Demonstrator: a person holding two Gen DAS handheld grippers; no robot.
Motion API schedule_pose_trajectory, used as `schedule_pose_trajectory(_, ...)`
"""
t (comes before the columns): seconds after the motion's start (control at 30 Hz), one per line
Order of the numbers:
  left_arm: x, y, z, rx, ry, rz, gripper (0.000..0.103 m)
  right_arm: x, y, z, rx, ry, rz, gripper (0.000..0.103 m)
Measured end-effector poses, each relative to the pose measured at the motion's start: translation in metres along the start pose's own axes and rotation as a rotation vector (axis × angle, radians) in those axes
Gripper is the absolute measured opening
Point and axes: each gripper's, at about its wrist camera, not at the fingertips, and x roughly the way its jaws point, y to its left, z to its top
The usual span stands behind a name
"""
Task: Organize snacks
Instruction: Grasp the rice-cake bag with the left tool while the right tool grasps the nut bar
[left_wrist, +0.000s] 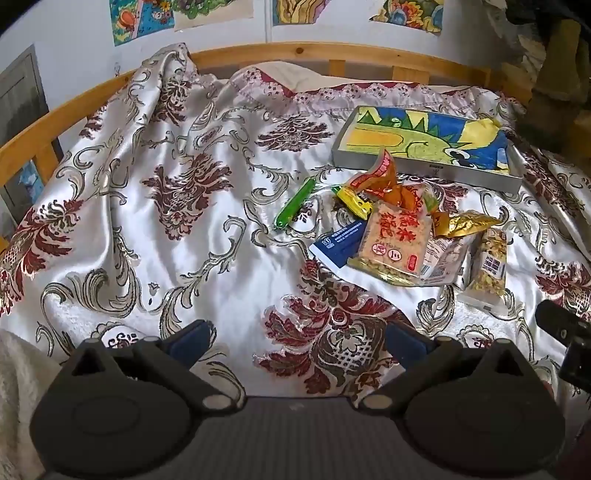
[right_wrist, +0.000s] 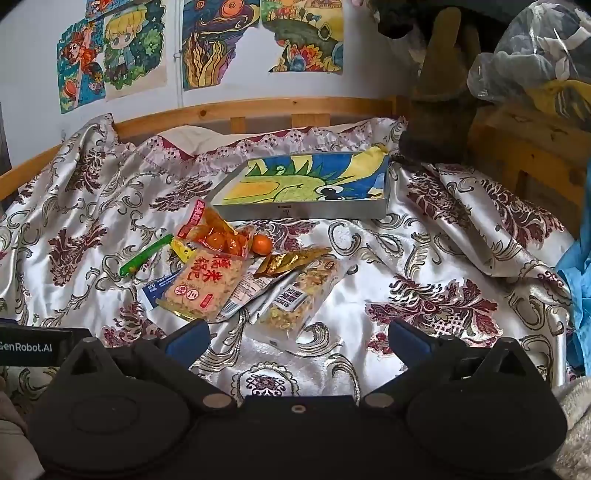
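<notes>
Bedspread (right_wrist: 424, 258), satin, floral pattern in maroon and silver: covers the bed and serves as the work surface; rumpled toward the wooden rail at the back.

Tray (right_wrist: 303, 212), shallow, grey-walled, lined with a bright crayon drawing: lies flat behind the snacks, just beyond them, and holds no snack. Judged to be the destination, set close so each packet travels a short way.

Snack pile, heaped loosely in front of the tray, packets overlapping, none yet sorted:
- rice-cracker packet (right_wrist: 201, 290), red characters, lying on top at the pile's left side;
- clear nut-bar packet (right_wrist: 295, 302), nearest the right gripper;
- orange-sweets bag (right_wrist: 214, 232), red header, propped up at the back;
- gold foil wrapper (right_wrist: 291, 260), crumpled, between the bars and the tray;
- blue sachet (right_wrist: 157, 288), partly under the rice-cracker packet;
- green stick (right_wrist: 142, 258), apart at the pile's left edge;
- small orange fruit (right_wrist: 261, 244), just beside the sweets bag.

Right gripper (right_wrist: 297, 341): jaws spread wide, nothing between them, tilted down at the bedspread, short of the nut-bar packet.

Left gripper (left_wrist: 295, 341): jaws likewise wide apart and empty, angled more steeply down, pile ahead and to its right.
</notes>
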Motion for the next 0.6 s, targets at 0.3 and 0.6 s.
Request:
schedule_pose_trajectory(0.3, 0.009, 0.005, 0.014, -0.019, 0.04, 0.0, 0.103, 0.007, -0.011, 0.014, 0.089, 0.07, 0.013, 0.102)
schedule_pose_trajectory(0.6, 0.023, -0.008, 0.048, 0.039, 0.044, -0.008, 0.103, 0.046, -0.025, 0.048, 0.086, 0.152, 0.062, 0.102)
